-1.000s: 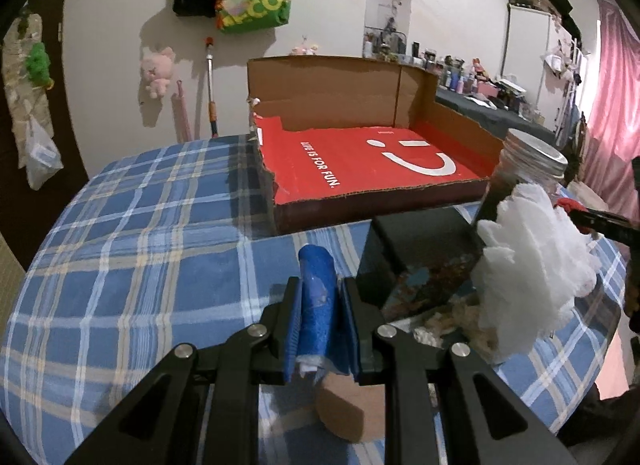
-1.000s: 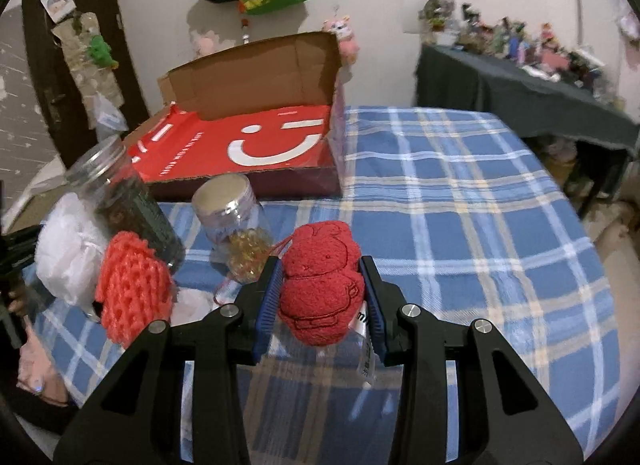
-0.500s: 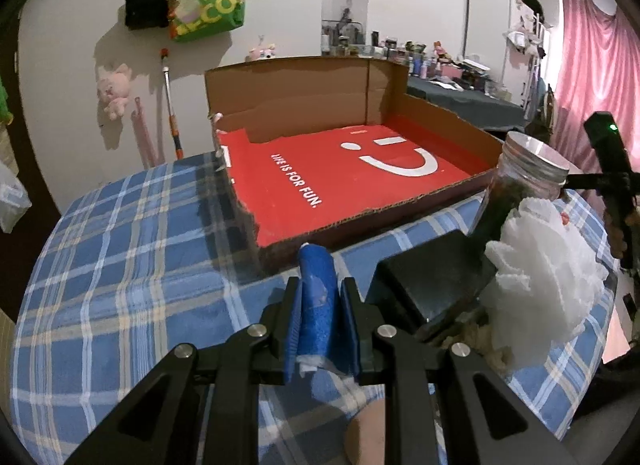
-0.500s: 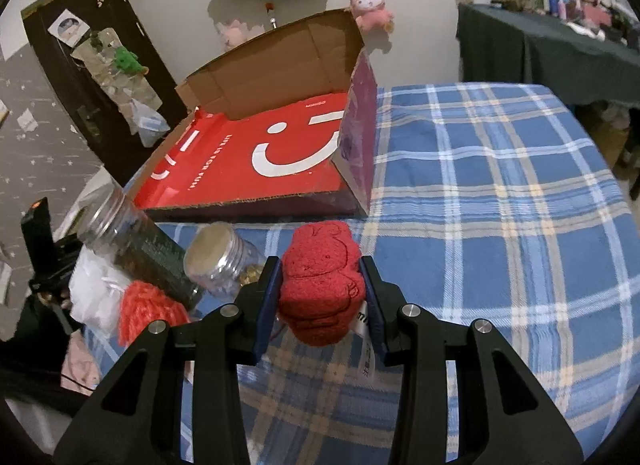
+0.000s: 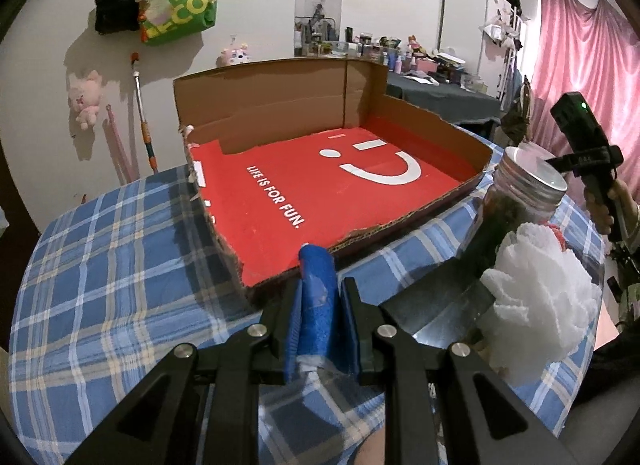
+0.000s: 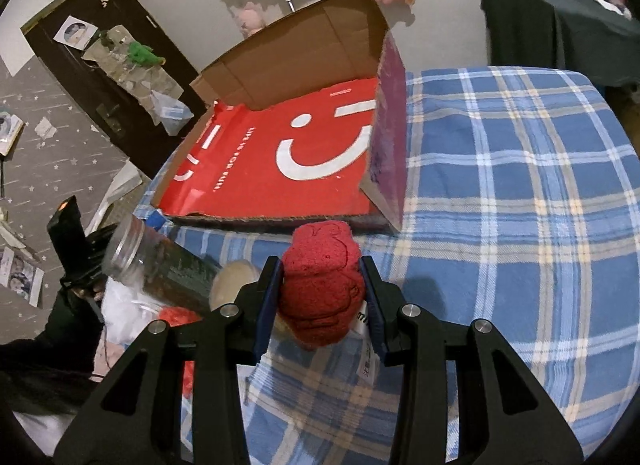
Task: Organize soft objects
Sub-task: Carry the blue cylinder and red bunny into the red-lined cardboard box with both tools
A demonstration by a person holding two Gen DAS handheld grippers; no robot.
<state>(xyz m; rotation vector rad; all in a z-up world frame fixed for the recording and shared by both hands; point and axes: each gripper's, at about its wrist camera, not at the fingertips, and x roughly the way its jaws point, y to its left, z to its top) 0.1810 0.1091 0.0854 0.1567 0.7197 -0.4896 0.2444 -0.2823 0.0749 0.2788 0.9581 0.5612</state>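
My left gripper [image 5: 320, 297] is shut on a folded blue cloth [image 5: 317, 285], held just before the torn front edge of the open cardboard box [image 5: 280, 201] with its red smiley floor. My right gripper [image 6: 322, 285] is shut on a red bear-shaped sponge [image 6: 322, 289], held above the table near the box [image 6: 280, 161] front right corner. A white mesh puff [image 5: 540, 301] sits at the right of the left wrist view and shows in the right wrist view [image 6: 124, 309], beside a red knitted piece [image 6: 176, 315].
A tall glass jar with a metal lid [image 5: 516, 201] leans by the puff. A small jar with a beige lid [image 6: 236, 277] and a black box [image 5: 436, 301] lie on the blue plaid tablecloth [image 6: 500, 193]. The other gripper's handle [image 5: 588, 153] shows at right.
Both grippers have risen and moved toward the box, each holding its object. The box now fills more of both views.
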